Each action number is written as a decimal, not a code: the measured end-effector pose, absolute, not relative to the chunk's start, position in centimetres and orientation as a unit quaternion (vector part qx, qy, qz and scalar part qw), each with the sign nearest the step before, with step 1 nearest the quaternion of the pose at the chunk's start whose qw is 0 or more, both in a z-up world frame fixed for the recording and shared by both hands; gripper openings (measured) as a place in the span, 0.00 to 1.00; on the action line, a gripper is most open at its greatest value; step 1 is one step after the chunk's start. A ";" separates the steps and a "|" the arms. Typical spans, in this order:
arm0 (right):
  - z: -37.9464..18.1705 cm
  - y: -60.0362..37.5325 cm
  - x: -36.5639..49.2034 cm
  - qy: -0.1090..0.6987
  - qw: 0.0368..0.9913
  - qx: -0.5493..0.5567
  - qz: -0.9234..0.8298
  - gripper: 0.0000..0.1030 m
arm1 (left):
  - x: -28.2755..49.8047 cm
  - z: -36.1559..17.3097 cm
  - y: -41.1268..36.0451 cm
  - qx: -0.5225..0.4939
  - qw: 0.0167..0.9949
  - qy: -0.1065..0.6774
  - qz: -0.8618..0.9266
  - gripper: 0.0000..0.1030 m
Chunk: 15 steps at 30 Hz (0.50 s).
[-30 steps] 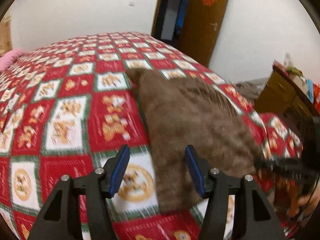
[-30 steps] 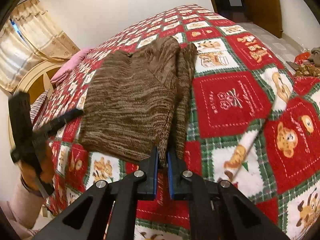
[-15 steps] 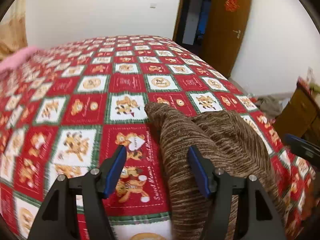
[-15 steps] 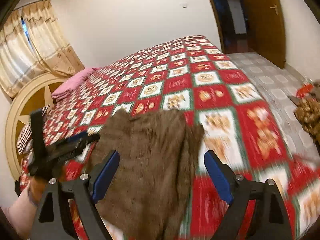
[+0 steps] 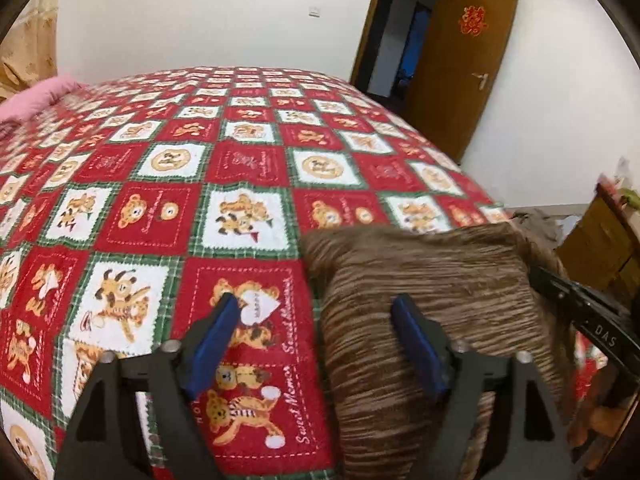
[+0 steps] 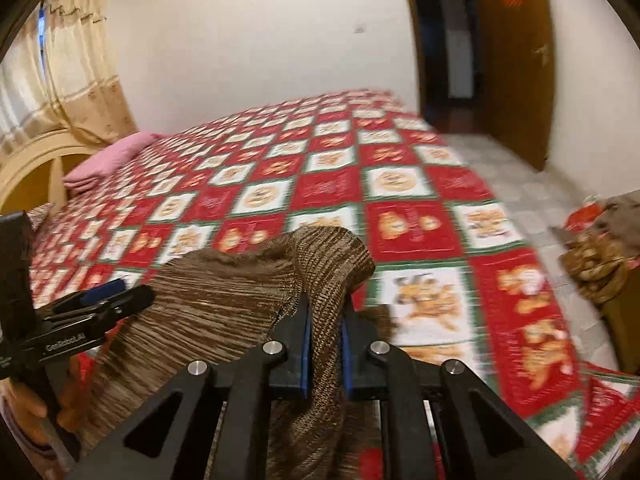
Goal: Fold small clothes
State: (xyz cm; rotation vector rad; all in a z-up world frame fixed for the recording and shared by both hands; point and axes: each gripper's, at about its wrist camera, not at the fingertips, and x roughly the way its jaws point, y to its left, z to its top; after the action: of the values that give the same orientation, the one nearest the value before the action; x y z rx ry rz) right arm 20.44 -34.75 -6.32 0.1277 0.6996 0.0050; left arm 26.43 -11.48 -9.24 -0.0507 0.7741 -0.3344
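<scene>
Right gripper jaws were closing, pads already pinching a fold of the brown sweater. Left gripper jaws were opening, nothing clamped; sweater edge lay under its right finger on the bedspread.

Warm, even indoor light with soft shadows fills both fisheye views, whose dark rounded corners bend the walls, while motion blur smears the bedspread in the right wrist view.
</scene>
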 end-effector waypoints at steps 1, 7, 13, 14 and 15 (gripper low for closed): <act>-7.3 -35.0 21.1 0.358 0.932 0.065 0.007 0.11 | 26.3 -9.8 -11.9 -0.006 0.916 0.374 -0.145 0.84; -10.4 -37.7 23.3 0.394 0.907 0.145 0.036 0.15 | 26.8 -10.5 -14.3 0.075 0.925 0.361 -0.097 0.86; -6.7 -40.6 17.9 0.324 0.911 0.248 0.063 0.17 | 25.4 -8.1 -12.4 0.107 0.924 0.349 -0.113 0.88; -5.9 -40.8 16.3 0.313 0.913 0.253 0.063 0.17 | 24.4 -7.5 -11.5 0.100 0.925 0.347 -0.120 0.88; -5.6 -40.5 15.4 0.313 0.915 0.247 0.057 0.17 | 23.8 -7.4 -11.2 0.094 0.924 0.348 -0.124 0.88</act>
State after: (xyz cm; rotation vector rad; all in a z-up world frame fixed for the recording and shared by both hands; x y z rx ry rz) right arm 15.40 -40.51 -5.60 0.5086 0.6441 0.1182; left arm 23.84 -11.22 -7.40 0.1936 0.7146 -0.2545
